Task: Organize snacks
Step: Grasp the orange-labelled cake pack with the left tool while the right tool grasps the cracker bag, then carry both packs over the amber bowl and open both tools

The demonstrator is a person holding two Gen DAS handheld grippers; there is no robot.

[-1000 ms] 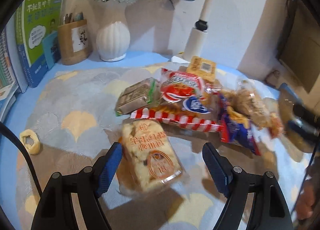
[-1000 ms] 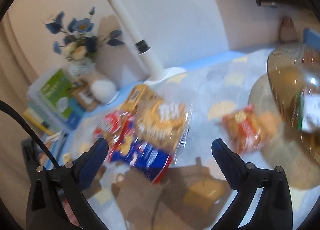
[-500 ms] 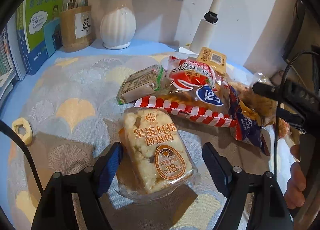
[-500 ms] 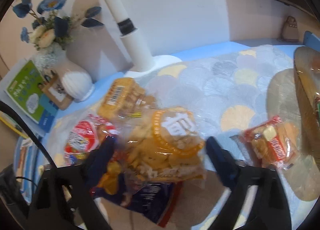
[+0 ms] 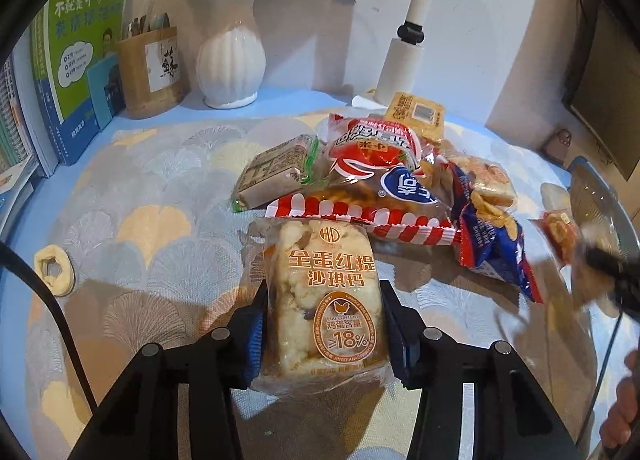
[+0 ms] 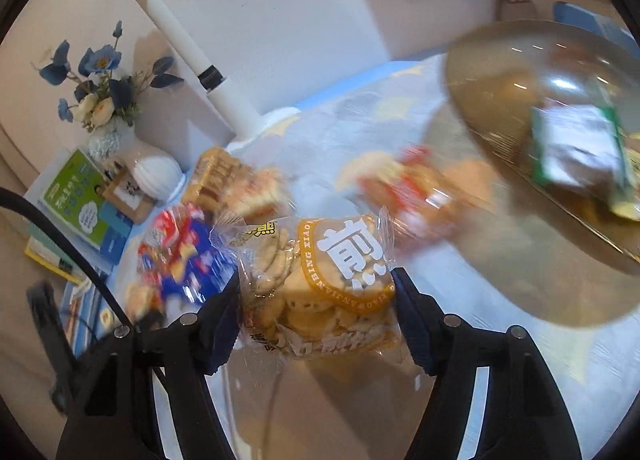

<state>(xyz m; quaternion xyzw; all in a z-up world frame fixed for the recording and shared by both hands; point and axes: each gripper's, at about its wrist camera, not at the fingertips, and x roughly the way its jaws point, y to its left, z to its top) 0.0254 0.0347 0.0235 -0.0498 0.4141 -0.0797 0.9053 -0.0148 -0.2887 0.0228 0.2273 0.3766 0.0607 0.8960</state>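
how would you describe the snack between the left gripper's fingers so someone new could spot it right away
Start at the white ribbed vase at the back of the table, then come forward past the heap of snack packets. In front of the red-and-white striped bag, the clear-wrapped pale puffed cake sits between the closing jaws of the left gripper. Only it has orange lettering and a round 18% egg badge.

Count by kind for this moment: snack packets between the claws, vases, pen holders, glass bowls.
Snack packets in the claws: 2, the sachima packet in the left claw and the cookie packet in the right claw, both claws closing, pads pressing on the packets.
Vases: 1, the white vase.
Pen holders: 1, the wooden pen holder.
Glass bowls: 1, the glass bowl.
Total: 5
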